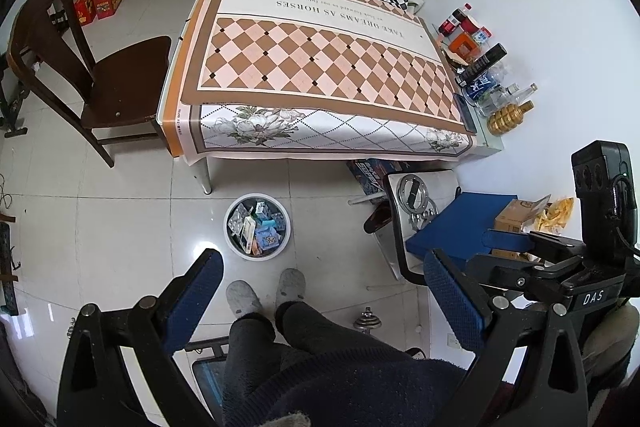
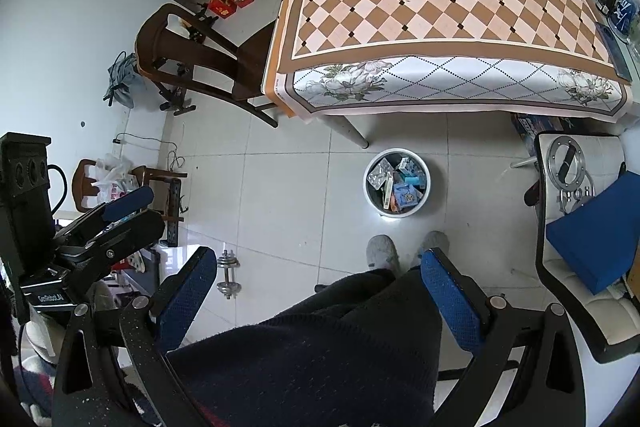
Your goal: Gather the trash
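Observation:
A white round trash bin [image 1: 239,243] stands on the tiled floor in front of the table, filled with several cartons, foil packs and wrappers [image 1: 262,227]. It also shows in the right wrist view [image 2: 371,195]. My left gripper [image 1: 322,281] is open and empty, held high above the person's legs and slippers, well short of the bin. My right gripper [image 2: 316,285] is open and empty at about the same height. Each gripper shows at the edge of the other's view: the right one [image 1: 508,241], the left one [image 2: 132,203].
A table with a checked cloth [image 1: 320,67] stands behind the bin. Bottles and cans [image 1: 488,75] line the wall at its right. A dark wooden chair [image 1: 100,83] is at the left, a white chair with a blue box [image 1: 460,223] at the right, a dumbbell [image 2: 228,275] on the floor.

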Motion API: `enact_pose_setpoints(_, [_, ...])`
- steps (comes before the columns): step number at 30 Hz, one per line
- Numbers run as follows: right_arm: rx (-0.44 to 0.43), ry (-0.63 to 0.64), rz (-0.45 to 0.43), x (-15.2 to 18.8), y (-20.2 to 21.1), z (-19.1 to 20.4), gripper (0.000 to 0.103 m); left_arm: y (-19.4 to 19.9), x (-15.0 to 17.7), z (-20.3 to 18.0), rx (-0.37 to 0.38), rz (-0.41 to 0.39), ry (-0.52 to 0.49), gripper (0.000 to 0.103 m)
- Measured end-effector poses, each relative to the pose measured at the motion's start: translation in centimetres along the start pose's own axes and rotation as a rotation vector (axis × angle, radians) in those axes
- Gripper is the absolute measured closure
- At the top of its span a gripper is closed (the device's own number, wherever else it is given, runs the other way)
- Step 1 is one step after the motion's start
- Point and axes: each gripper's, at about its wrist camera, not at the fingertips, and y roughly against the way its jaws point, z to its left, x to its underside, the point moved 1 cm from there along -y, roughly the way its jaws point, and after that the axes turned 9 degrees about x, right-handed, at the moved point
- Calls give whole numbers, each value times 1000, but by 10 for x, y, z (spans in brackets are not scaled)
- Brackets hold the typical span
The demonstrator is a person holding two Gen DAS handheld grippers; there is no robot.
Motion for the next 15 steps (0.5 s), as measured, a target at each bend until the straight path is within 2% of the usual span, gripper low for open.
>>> enact_pose_setpoints(15, [0, 5, 1, 2, -2, -1, 0, -1, 2, 1, -1, 2, -2, 0])
